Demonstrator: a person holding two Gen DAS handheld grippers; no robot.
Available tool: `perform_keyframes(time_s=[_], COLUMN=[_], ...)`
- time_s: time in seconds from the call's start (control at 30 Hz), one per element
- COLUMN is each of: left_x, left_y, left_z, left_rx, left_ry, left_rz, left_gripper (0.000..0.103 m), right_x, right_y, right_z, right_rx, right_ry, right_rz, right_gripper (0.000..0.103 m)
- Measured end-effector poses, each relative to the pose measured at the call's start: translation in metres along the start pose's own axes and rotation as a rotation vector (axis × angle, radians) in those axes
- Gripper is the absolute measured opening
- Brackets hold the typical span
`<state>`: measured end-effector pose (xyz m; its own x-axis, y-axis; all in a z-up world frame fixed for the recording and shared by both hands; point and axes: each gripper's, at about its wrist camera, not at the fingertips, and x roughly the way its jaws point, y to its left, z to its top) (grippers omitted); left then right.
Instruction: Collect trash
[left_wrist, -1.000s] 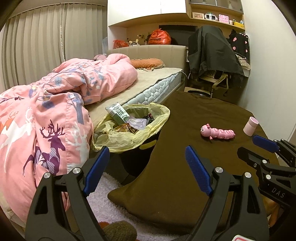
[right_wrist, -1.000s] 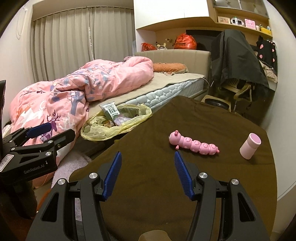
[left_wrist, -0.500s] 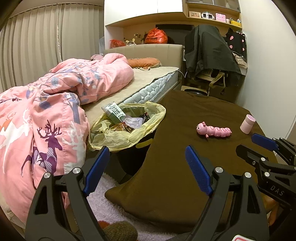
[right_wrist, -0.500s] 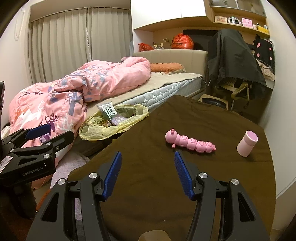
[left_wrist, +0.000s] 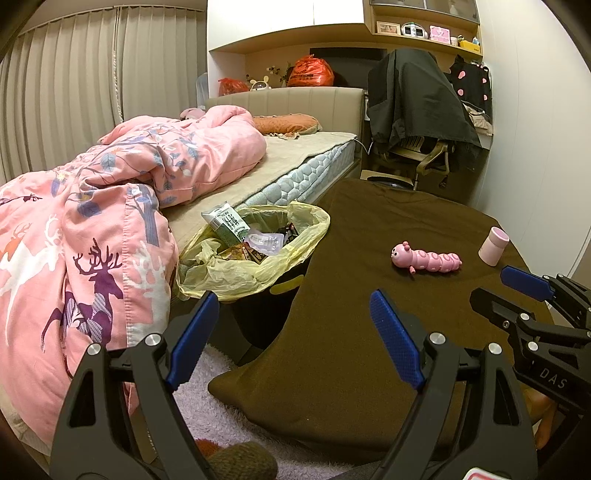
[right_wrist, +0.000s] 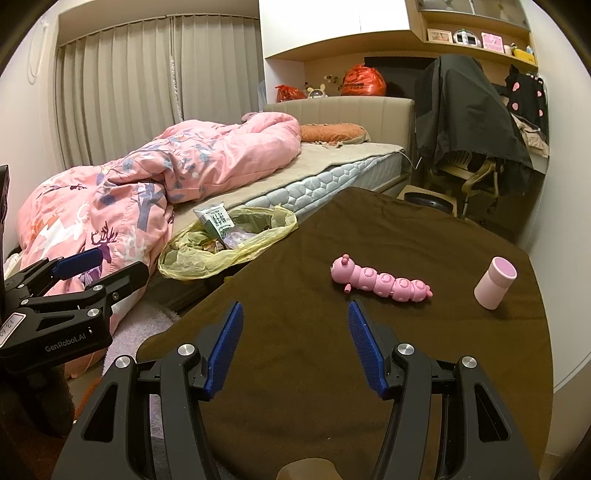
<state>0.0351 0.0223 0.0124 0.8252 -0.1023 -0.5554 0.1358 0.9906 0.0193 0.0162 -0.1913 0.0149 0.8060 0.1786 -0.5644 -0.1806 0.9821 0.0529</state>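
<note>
Both sets of jaws stand open and empty. The right gripper (right_wrist: 295, 347) hangs over the near edge of the table (right_wrist: 295, 387), tilted down at its brown cloth, with nothing between the blue pads. The left gripper (left_wrist: 291, 343) sits off the table's left edge, its gap spanning the cloth's hanging corner and the pale rug (left_wrist: 221, 402) below; it holds nothing either. Each gripper shows in the other's view, side by side, which reads as a ready stance and not a reach.

Beyond the right jaws, toward the table's far right, lie a pink caterpillar toy (right_wrist: 380, 280) on its side and a small pink cup (right_wrist: 495, 282) near the right edge, upright or slightly tilted. They are apart from each other and well clear of both grippers. Whether either counts as trash I cannot say; they look more like belongings.

The bin (left_wrist: 255, 254) stands on the floor in the gap between the table's left edge and the bed (left_wrist: 295, 162), lined with a yellow bag folded over its rim, so that things can be swept or dropped in from either side. It is already heaped: a green-and-white carton (left_wrist: 225, 225) sticks up at the back, with clear plastic and wrappers beside it. No loose litter shows on the cloth, so the collecting seems largely done, though the floor near the bin is mostly hidden. A pink quilt (left_wrist: 85, 258) spills off the bed to the bin's left.
</note>
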Motion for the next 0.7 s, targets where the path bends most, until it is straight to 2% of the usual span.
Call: perform_keyframes(time_s=[0.7], left_x=[0.0002], left_y=[-0.0015], left_z=[-0.0005], left_rx=[0.004], left_ry=[0.003], left_rz=[-0.006], left_gripper=[0.080], right_x=[0.0002], right_y=[-0.0019], right_z=[0.0003], right_rx=[0.006], right_ry=[0.001], right_rz=[0.001], right_gripper=[0.055])
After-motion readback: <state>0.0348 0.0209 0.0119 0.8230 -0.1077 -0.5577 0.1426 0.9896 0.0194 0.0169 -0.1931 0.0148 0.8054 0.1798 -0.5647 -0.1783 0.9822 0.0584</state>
